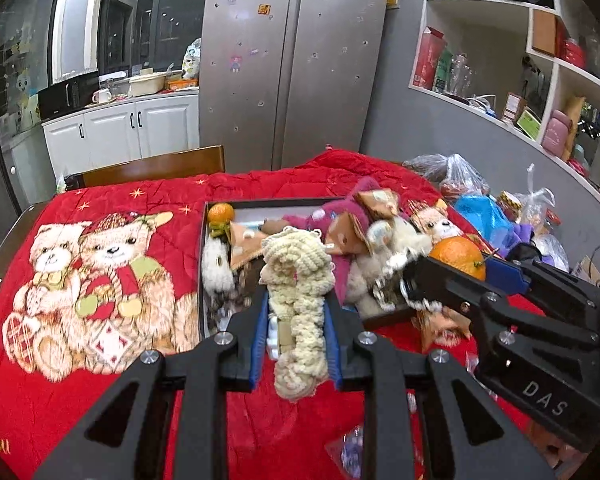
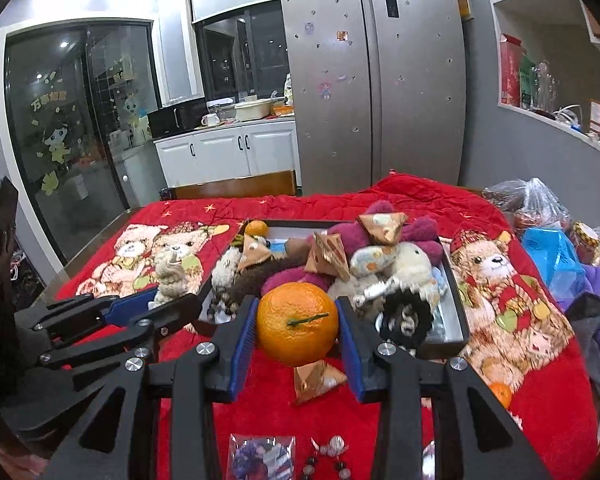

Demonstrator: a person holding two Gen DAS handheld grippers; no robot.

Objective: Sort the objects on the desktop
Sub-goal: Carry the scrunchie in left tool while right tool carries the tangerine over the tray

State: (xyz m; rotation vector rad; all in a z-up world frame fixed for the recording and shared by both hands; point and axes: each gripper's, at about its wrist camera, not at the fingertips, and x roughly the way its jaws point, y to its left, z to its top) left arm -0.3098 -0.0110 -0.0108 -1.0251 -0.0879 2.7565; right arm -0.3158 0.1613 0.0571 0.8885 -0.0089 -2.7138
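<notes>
my left hand-held gripper (image 1: 296,320) is closed on a cream knitted toy (image 1: 296,280), its blue pads (image 1: 260,340) pressing both sides, and the toy hangs down between them above the red blanket (image 1: 100,400). my right hand-held gripper (image 2: 296,320) is closed on a large orange (image 2: 297,322), squeezed between its pads (stem turned toward me). both loads sit just on the near side of the shallow box (image 2: 458,312), which i take as my landmark. on the blanket nearer to me than the box lie a gold pyramid packet (image 2: 316,376), a clear bag with something purple inside (image 2: 260,458) and a string of beads (image 2: 328,456). inside the box are heaped plush toys, among them a magenta plush (image 2: 416,232) and a white plush (image 2: 412,264), more gold packets, and a small orange (image 2: 257,227) in the far left corner. right of the box sit plastic bags (image 2: 548,204). beyond the box stand a wooden chair back (image 2: 236,188) and a steel fridge (image 2: 372,80).
</notes>
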